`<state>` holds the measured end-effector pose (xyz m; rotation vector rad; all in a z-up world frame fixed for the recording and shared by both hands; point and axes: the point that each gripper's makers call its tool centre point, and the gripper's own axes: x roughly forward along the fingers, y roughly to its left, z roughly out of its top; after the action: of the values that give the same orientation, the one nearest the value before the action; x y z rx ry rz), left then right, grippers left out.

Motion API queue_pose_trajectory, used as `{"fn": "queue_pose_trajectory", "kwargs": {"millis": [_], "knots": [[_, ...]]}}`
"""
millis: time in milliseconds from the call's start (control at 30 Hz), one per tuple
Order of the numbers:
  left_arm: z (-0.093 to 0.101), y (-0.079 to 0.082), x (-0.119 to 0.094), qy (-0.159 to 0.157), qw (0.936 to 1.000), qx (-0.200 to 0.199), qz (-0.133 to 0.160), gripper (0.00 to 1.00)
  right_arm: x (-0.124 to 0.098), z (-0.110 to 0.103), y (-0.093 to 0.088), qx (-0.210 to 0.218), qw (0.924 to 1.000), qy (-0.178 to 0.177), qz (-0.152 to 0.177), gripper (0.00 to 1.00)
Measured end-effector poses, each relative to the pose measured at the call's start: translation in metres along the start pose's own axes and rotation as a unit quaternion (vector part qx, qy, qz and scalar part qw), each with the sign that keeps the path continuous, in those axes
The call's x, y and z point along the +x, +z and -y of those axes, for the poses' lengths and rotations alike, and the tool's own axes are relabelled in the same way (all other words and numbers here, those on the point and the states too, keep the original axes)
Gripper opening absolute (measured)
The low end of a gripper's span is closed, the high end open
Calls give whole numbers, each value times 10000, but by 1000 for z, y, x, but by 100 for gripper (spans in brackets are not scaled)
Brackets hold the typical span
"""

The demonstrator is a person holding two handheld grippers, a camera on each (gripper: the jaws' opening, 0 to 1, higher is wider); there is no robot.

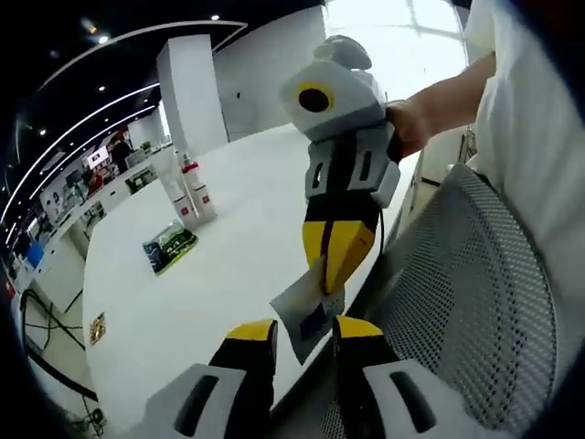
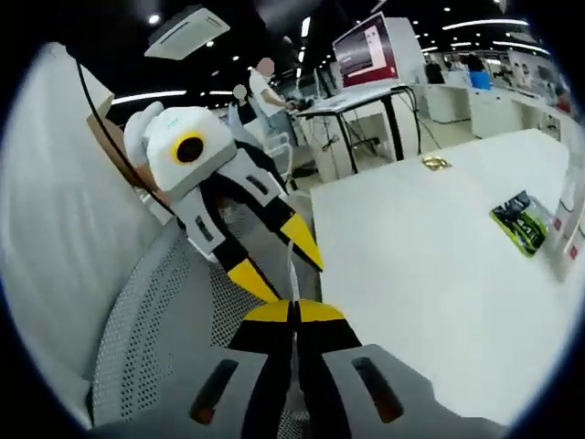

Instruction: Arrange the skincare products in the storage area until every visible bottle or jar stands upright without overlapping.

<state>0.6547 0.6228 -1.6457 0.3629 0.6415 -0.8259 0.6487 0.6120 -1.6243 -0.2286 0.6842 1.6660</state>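
Observation:
My right gripper (image 2: 292, 313) is shut on a thin white sachet (image 2: 291, 267), seen edge-on. In the left gripper view a hand holds this right gripper (image 1: 336, 265), which points down and pinches the top of the sachet (image 1: 306, 315); the sachet has a dark square print. My left gripper (image 1: 304, 331) stands open, its yellow tips on either side of the sachet's lower end. The left gripper (image 2: 279, 261) enters the right gripper view from the left. Two white bottles with red caps (image 1: 190, 192) stand upright at the far side of the white table (image 1: 228, 283).
A green flat packet (image 1: 169, 245) lies on the table near the bottles, and a small gold object (image 1: 98, 326) sits towards the table's edge. A grey mesh chair (image 1: 475, 302) stands by the near edge. Desks, a monitor (image 2: 366, 46) and people fill the background.

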Motion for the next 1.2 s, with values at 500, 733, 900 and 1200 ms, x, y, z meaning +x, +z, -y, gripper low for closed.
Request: {"fn": "queue_pose_trajectory", "kwargs": {"millis": [500,733,900,1200], "knots": [[2,-9,-1,-97,9992,-253,-289,0,4,13,-6,386,9983,-374,213,4],[1,-2,-4,-116,9991,-389,-121,0,5,21,-23,548,9970,-543,35,15],[2,2,-5,-211,9984,-523,3,0,2,19,-7,927,9930,-453,569,15],[-1,6,-5,-265,9964,-789,138,0,6,23,1,871,9921,-590,685,13]]}}
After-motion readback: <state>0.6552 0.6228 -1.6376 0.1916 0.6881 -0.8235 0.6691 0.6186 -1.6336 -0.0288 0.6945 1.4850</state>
